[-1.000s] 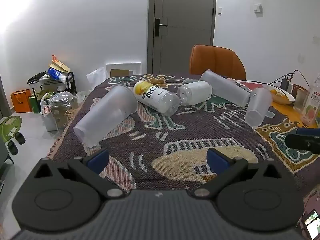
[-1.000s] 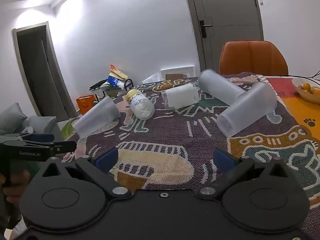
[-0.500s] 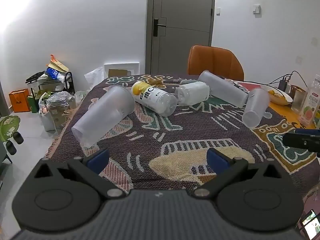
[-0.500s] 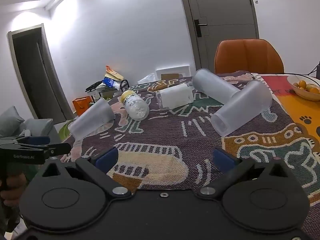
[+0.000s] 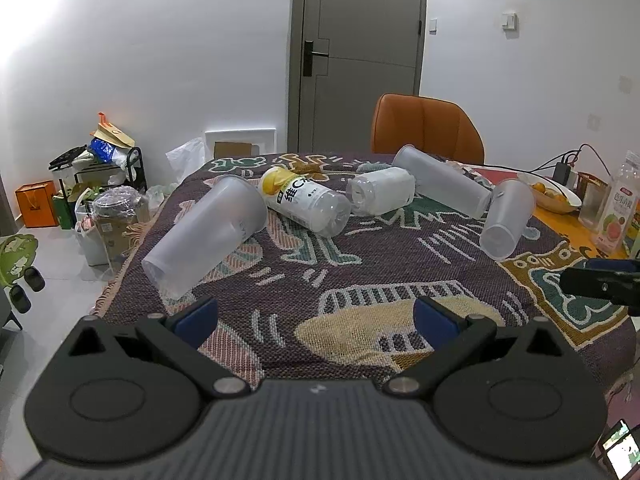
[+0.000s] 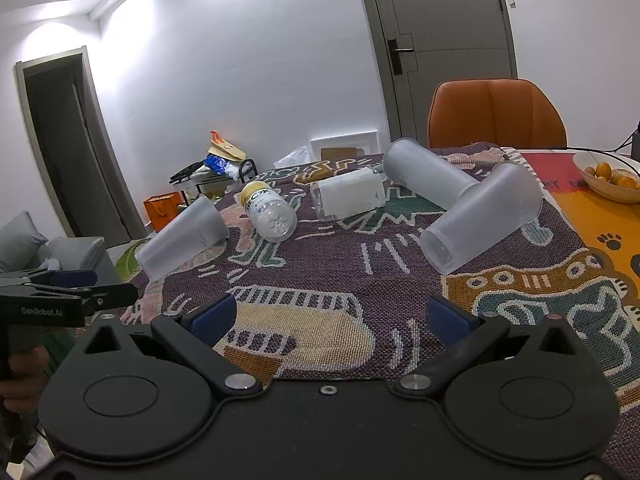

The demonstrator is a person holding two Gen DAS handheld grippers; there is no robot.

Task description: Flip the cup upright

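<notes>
Three frosted plastic cups lie on their sides on a patterned cloth. One cup (image 5: 206,236) (image 6: 182,236) lies at the left, base toward me. A second cup (image 5: 506,220) (image 6: 480,220) lies at the right. A third cup (image 5: 440,182) (image 6: 428,178) lies behind it. My left gripper (image 5: 316,320) is open and empty over the near cloth, short of the left cup. My right gripper (image 6: 332,316) is open and empty, short of the right cup.
A yellow-capped bottle (image 5: 306,200) (image 6: 268,212) and a white container (image 5: 380,196) (image 6: 348,196) lie between the cups. A fruit bowl (image 6: 608,180), a juice bottle (image 5: 618,216) and cables stand at the right. An orange chair (image 5: 426,128) is behind the table. Clutter lines the floor at the left.
Both grippers have drifted slightly back and up, so the cups sit a little lower and farther in view. Both stay open. Nothing on the table has moved.
</notes>
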